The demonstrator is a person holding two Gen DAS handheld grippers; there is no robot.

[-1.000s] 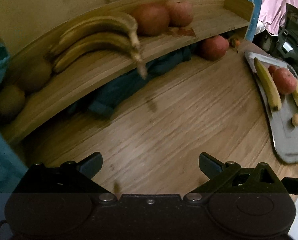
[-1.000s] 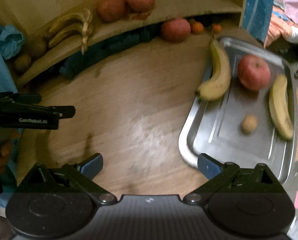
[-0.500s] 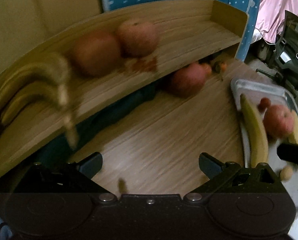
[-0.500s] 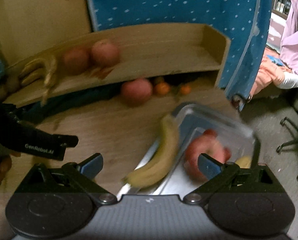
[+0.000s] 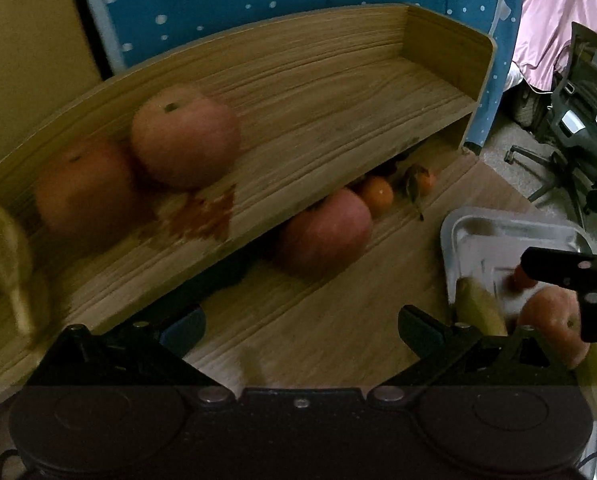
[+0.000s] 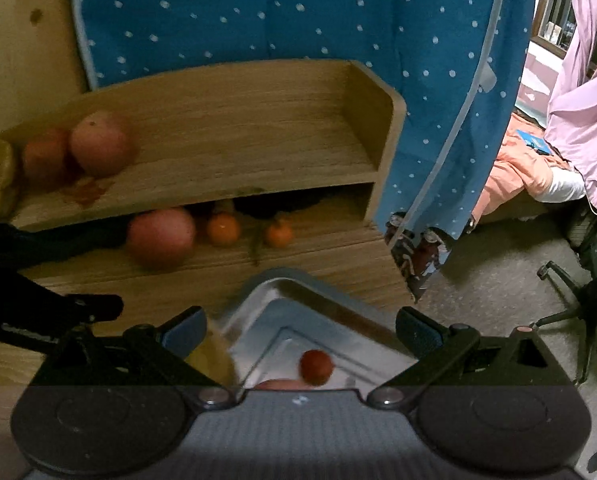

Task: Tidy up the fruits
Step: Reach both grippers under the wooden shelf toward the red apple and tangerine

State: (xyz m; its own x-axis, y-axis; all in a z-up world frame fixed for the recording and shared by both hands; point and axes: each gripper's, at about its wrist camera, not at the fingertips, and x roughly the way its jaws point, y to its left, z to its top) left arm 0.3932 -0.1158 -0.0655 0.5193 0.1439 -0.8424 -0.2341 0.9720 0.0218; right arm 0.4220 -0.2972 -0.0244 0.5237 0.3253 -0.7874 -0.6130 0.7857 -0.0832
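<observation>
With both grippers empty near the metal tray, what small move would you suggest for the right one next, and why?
Probably lower the right gripper onto the small red fruit in the tray. Its jaws are open and empty, and that fruit lies just ahead between them, while the shelf beyond has bare space.

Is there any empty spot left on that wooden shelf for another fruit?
Yes: the shelf is bare from the two apples to its right end wall. The left end is crowded with apples and bananas. Underneath, an apple and oranges fill the gap.
</observation>
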